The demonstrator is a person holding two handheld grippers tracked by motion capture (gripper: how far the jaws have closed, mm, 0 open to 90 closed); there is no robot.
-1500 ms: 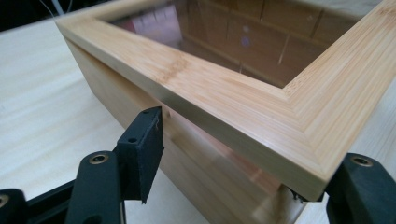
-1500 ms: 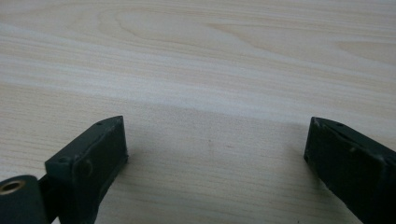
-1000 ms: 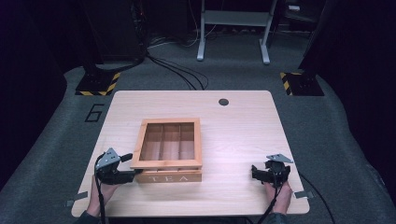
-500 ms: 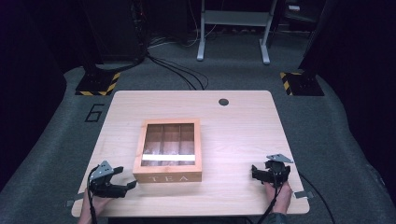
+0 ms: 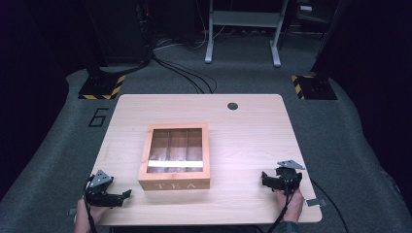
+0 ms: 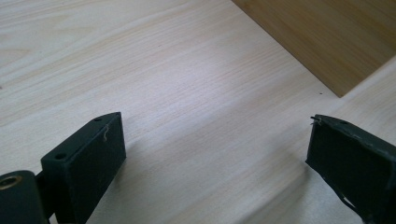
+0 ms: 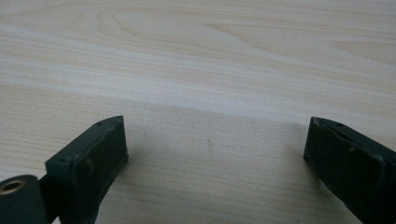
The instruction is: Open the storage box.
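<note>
Table (image 5: 252, 145): pale wood, bare under both of my grippers; in each gripper view I see nothing but wood grain between the jaws.

Tea box (image 5: 176, 156): wooden, with a window lid lying flat and "TEA" on the near face. It sits ahead and to the right of my left jaws, near but not touching. In the left gripper view its side (image 6: 327, 42) fills the upper right, its near corner just beyond the right jaw tip. From my right jaws it is well off to the left.

Left gripper (image 5: 125, 195): low at the near left edge of the table, jaws spread wide and holding nothing, pointing toward the box's near left corner.

Right gripper (image 5: 265, 177): low at the near right, jaws likewise wide apart and empty, pointing left across bare table.

Risk, box sliding: I judge that if I come in with one gripper alone, the push will skate the box across the smooth top rather than seat it between the jaws.

Risk, corner strike: my left jaws line up with the corner, not a flat side; closing there could twist the box.

Risk, lid: I cannot tell whether it is latched; a lift by the rim might swing it open.
</note>
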